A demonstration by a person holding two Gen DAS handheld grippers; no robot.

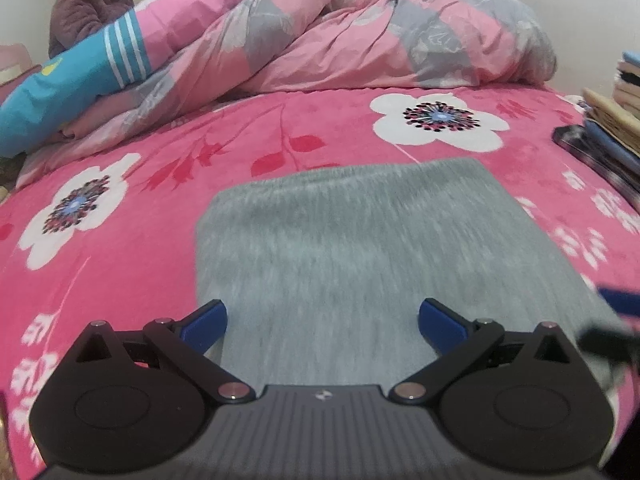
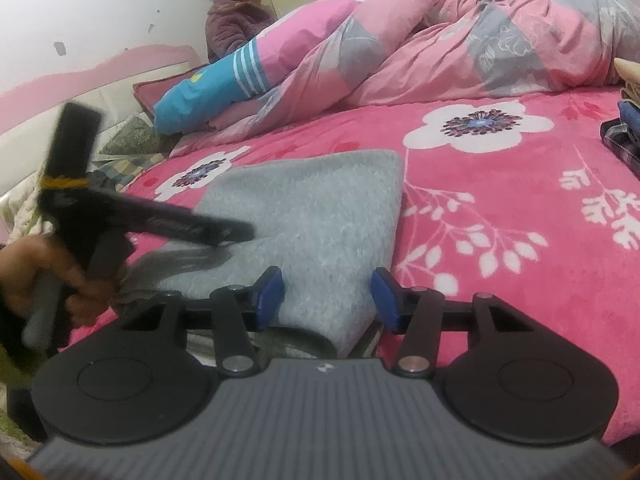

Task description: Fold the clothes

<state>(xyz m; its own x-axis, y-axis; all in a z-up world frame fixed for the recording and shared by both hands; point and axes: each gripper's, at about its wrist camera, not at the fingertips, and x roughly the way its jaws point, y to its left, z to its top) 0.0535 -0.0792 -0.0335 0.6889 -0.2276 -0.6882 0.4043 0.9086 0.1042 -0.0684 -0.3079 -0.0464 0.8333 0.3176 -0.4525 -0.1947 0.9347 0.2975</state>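
- Between the parted pads of the left gripper (image 1: 323,326): folded grey garment (image 1: 360,240) on the pink floral bedspread (image 1: 132,216), nothing gripped.
- Right gripper (image 2: 328,300): half apart over the garment's near corner, not pinching.
- At 12 o'clock: pink-grey duvet (image 1: 360,40).
- At 3 o'clock: stacked folded clothes (image 1: 616,128).
- At 10 o'clock: seated person (image 2: 236,20).
- Writing: none legible.

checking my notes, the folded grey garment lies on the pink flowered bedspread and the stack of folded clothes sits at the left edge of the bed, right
Not quite. The folded grey garment does lie on the pink flowered bedspread, but the stack of folded clothes sits at the right edge of the bed, not the left. The left wrist view shows it. On the left are a blue pillow and the bunched pink and grey quilt.
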